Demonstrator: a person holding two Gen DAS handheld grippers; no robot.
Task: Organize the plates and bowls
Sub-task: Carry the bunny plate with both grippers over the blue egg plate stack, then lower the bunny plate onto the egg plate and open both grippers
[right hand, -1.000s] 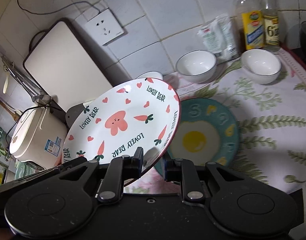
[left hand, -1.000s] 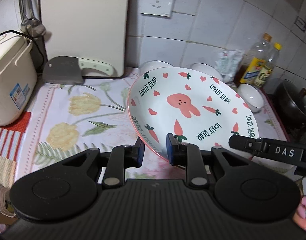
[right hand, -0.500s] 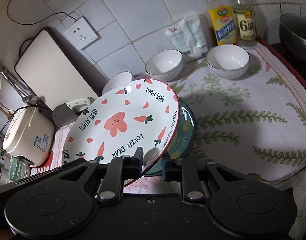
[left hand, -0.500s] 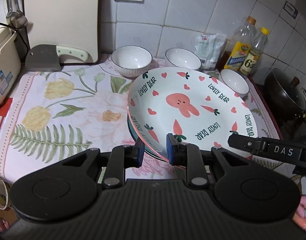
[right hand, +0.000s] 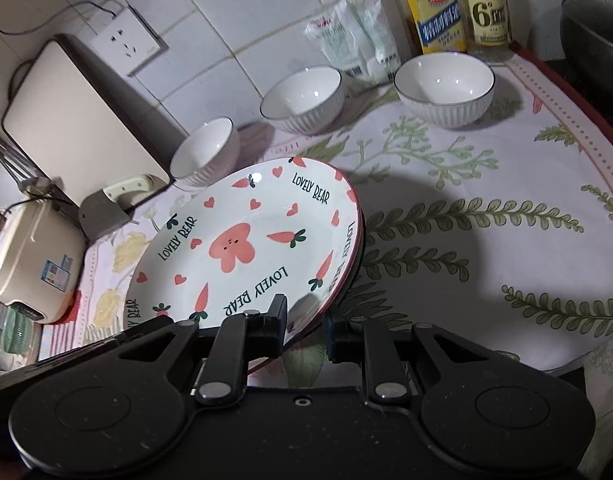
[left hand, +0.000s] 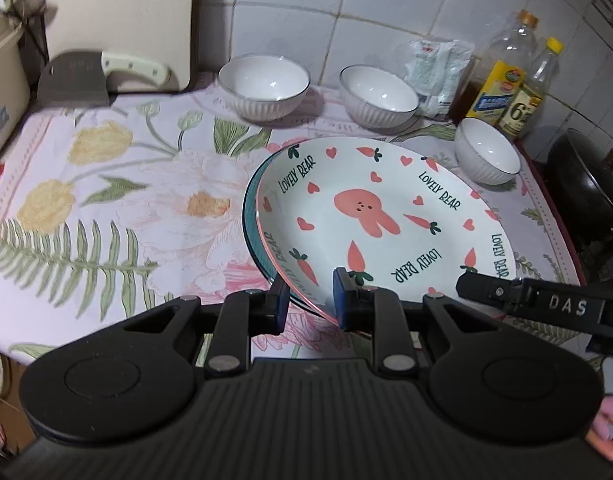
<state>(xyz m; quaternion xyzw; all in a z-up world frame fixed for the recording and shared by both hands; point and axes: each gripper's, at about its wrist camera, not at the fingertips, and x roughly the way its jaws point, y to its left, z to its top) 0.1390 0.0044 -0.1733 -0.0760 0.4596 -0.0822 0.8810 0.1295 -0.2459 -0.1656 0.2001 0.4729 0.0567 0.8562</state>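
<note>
A white plate with a pink rabbit, carrots and "LOVELY BEAR" lettering [left hand: 382, 216] [right hand: 246, 240] sits low over a teal plate [left hand: 251, 224], whose rim peeks out on its left. My left gripper [left hand: 311, 300] is shut on the rabbit plate's near rim. My right gripper [right hand: 305, 330] is shut on the same plate's rim at its other side. Three white ribbed bowls stand at the back: one left [left hand: 263, 86] [right hand: 205, 152], one middle [left hand: 378, 96] [right hand: 302, 98], one right [left hand: 486, 150] [right hand: 444, 86].
A floral cloth [left hand: 126, 200] covers the counter. A cutting board [left hand: 118, 12] and a cleaver [left hand: 94, 78] lean at the back left beside a beige cooker [right hand: 30, 260]. Two bottles [left hand: 510, 84] and a white packet [left hand: 436, 72] stand at the back right. A dark wok [left hand: 590, 184] sits far right.
Both grippers have lowered the rabbit plate toward the counter; it now lies almost flat over the teal plate, which is nearly covered. The three bowls have come into fuller view.
</note>
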